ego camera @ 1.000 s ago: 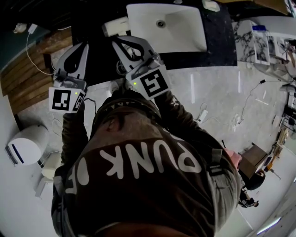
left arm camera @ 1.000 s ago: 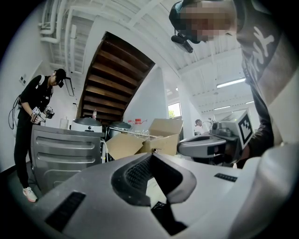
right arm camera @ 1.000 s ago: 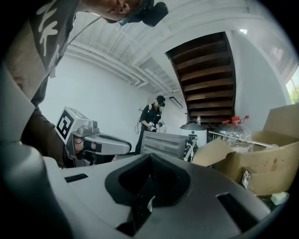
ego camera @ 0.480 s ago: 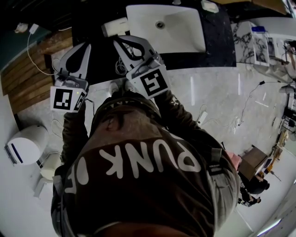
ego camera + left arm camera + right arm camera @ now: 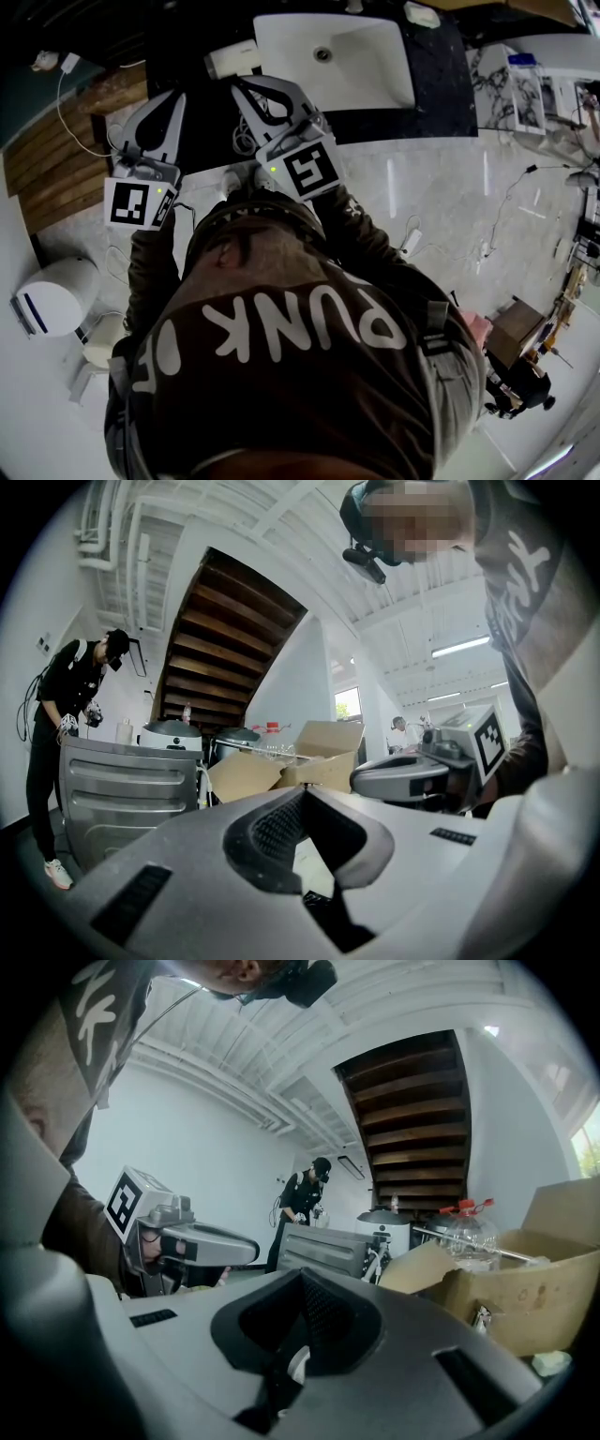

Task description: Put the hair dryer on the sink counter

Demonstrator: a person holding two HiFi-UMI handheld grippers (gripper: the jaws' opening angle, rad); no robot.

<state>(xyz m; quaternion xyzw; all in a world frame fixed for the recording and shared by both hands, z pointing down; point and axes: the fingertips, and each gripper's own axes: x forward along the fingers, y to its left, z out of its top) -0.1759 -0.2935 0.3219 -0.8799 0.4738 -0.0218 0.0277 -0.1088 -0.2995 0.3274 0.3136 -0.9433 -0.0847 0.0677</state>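
Observation:
A white appliance that looks like the hair dryer (image 5: pixel 232 57) lies on the dark sink counter (image 5: pixel 441 75), just left of the white basin (image 5: pixel 337 56). A coiled white cord (image 5: pixel 244 141) shows below it, by the counter's edge. In the head view my left gripper (image 5: pixel 175 95) and right gripper (image 5: pixel 237 83) are held up side by side, pointing toward the counter. Both are shut, with nothing between the jaws. The left gripper view shows its jaws (image 5: pixel 302 790) meeting at the tip. The right gripper view shows its own tip (image 5: pixel 300 1272) closed the same way.
A round white appliance (image 5: pixel 52 292) stands on the floor at left, beside wooden boards (image 5: pixel 56 159). Cables (image 5: pixel 506 202) trail over the pale floor at right. The gripper views show a cardboard box (image 5: pixel 525 1279), a metal cabinet (image 5: pixel 127 794), stairs and a standing person (image 5: pixel 66 724).
Almost nothing: both grippers stay shut and held up, drifting only slightly in the head view.

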